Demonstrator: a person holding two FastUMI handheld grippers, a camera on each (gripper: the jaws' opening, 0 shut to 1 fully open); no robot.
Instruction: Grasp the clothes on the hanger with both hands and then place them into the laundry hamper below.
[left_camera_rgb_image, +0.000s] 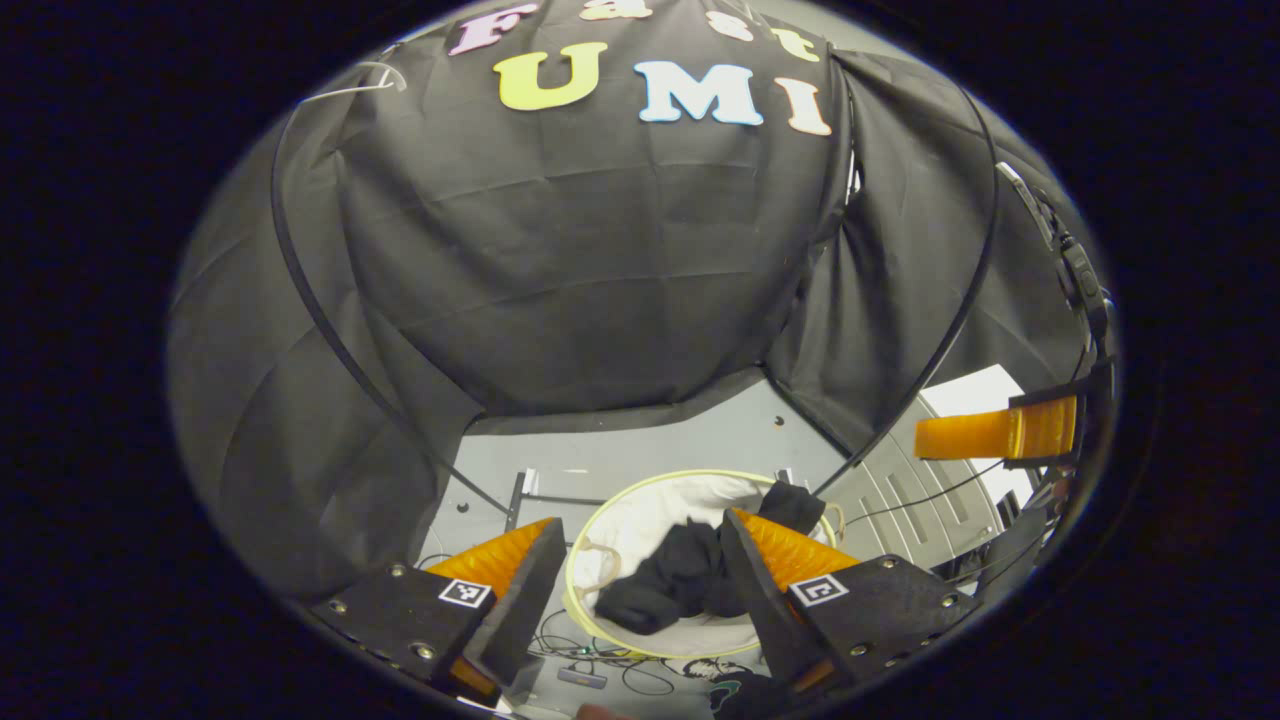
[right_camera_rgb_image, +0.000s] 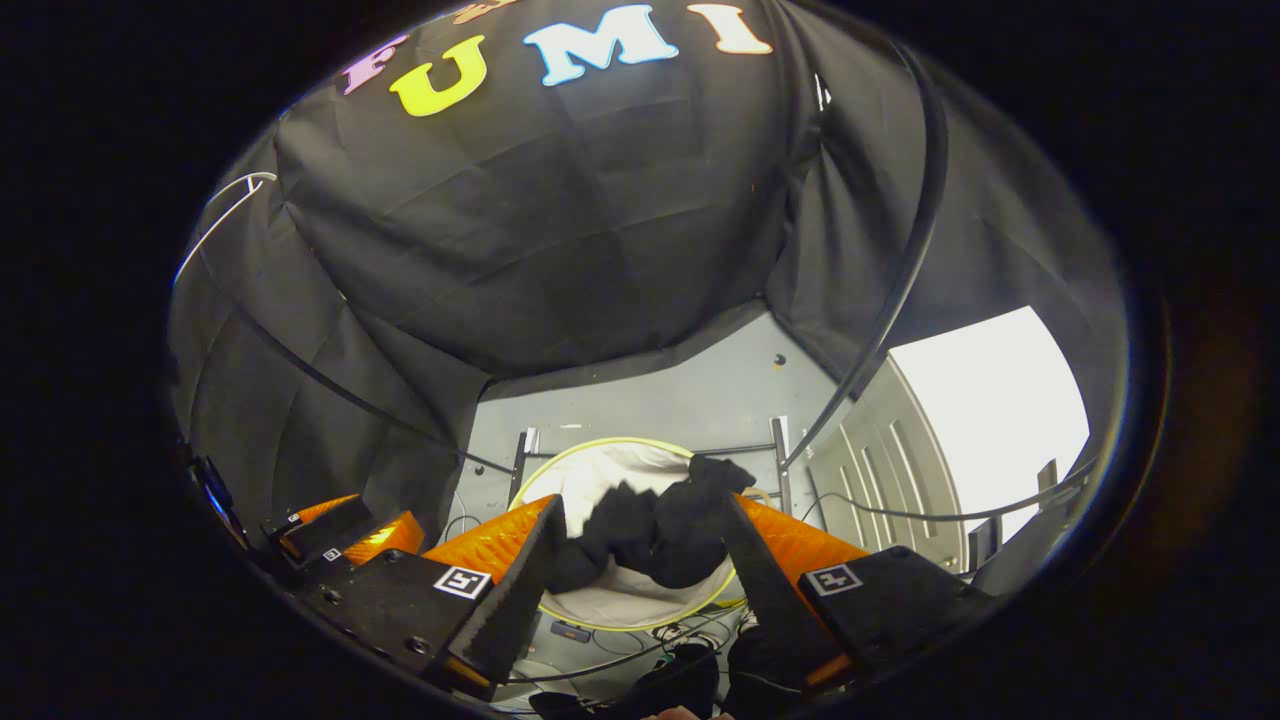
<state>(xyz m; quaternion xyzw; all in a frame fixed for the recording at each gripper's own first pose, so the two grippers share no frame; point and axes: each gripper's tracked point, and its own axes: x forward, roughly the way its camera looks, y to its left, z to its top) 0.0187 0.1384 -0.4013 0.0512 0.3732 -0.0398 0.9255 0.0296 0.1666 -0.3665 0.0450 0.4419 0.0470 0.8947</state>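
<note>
A black garment (left_camera_rgb_image: 690, 580) lies crumpled inside the round white laundry hamper (left_camera_rgb_image: 600, 525) with a pale yellow rim, down on the grey floor. My left gripper (left_camera_rgb_image: 640, 530) hangs open well above it, nothing between its fingers. In the right gripper view the same garment (right_camera_rgb_image: 650, 535) fills the hamper (right_camera_rgb_image: 600, 455), and my right gripper (right_camera_rgb_image: 640, 510) is open above it, holding nothing. The right gripper's fingers (left_camera_rgb_image: 990, 432) show at the right edge of the left gripper view; the left gripper's fingers (right_camera_rgb_image: 345, 530) show low at the left of the right gripper view. A white wire hanger (left_camera_rgb_image: 350, 85) hangs bare, upper left.
Black cloth walls (left_camera_rgb_image: 600, 250) close in the back and sides. A metal stand (right_camera_rgb_image: 775, 450) frames the hamper. Cables (left_camera_rgb_image: 620, 670) and another dark item (right_camera_rgb_image: 690, 680) lie on the floor near the hamper's front. A grey panelled door (right_camera_rgb_image: 870, 450) is at the right.
</note>
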